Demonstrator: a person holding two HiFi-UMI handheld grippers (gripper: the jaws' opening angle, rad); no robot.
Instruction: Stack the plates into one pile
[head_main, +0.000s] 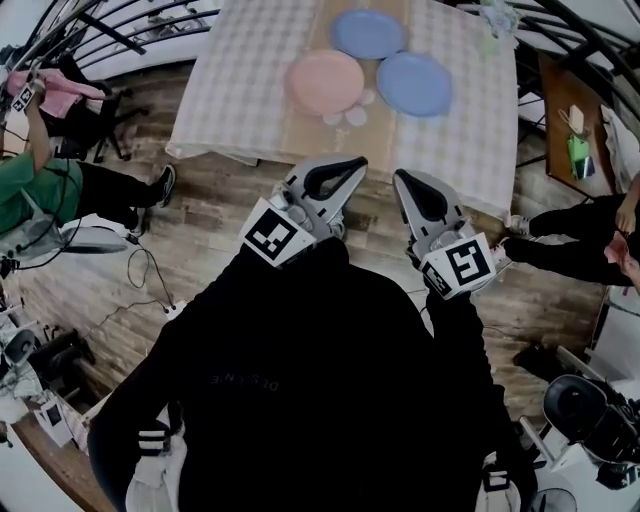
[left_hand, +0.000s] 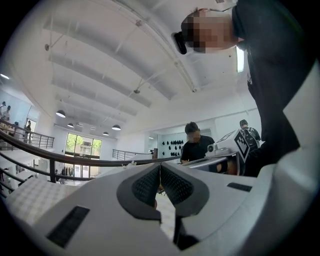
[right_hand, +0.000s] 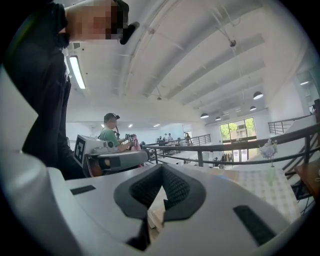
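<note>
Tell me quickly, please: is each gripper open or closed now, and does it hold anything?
Left gripper: closed, jaws together, holding nothing.
Right gripper: closed, jaws together, holding nothing.

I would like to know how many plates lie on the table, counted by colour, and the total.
Pink plate: 1
Blue plates: 2
Total: 3
</note>
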